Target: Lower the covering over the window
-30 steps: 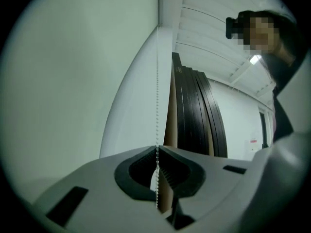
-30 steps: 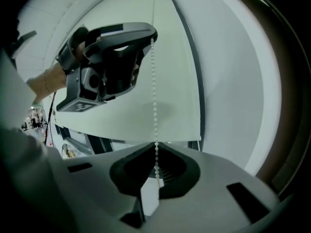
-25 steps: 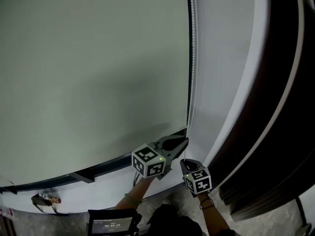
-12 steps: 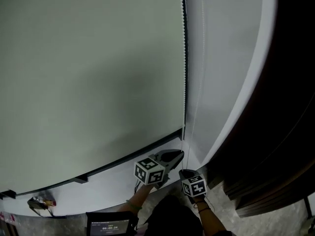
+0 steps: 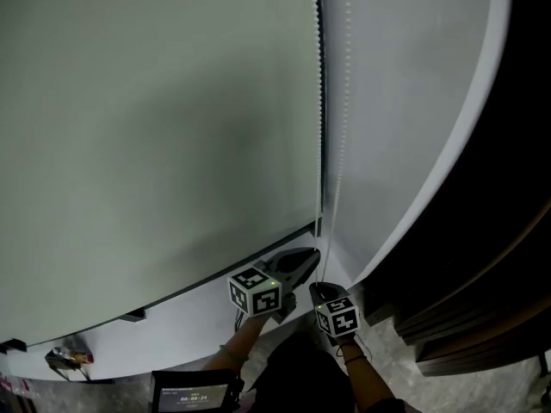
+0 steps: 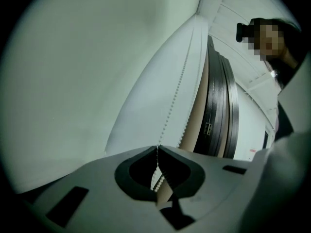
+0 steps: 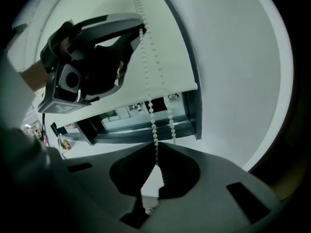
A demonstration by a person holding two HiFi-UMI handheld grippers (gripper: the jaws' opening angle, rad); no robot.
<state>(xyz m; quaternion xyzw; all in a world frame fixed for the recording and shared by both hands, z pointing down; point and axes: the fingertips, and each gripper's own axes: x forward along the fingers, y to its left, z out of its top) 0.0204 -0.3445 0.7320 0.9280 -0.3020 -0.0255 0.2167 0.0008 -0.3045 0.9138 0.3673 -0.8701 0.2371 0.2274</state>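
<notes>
A pale grey-green roller blind hangs over most of the window, its bottom bar just above the sill. A white bead chain runs down its right side. In the head view my left gripper and right gripper sit close together at the chain's lower end. The left gripper is shut on one strand of the bead chain. Just below it, the right gripper is shut on the bead chain too. The right gripper view also shows the left gripper higher up the chain.
A white window reveal curves beside the chain, with a dark panel to its right. Beneath the blind a strip of uncovered glass shows above the white sill. A small screen and a small object lie low left.
Both grippers sit slightly lower in the head view than a second ago, still pinching the chain. The head camera has shifted, so more of the blind fills the frame.
</notes>
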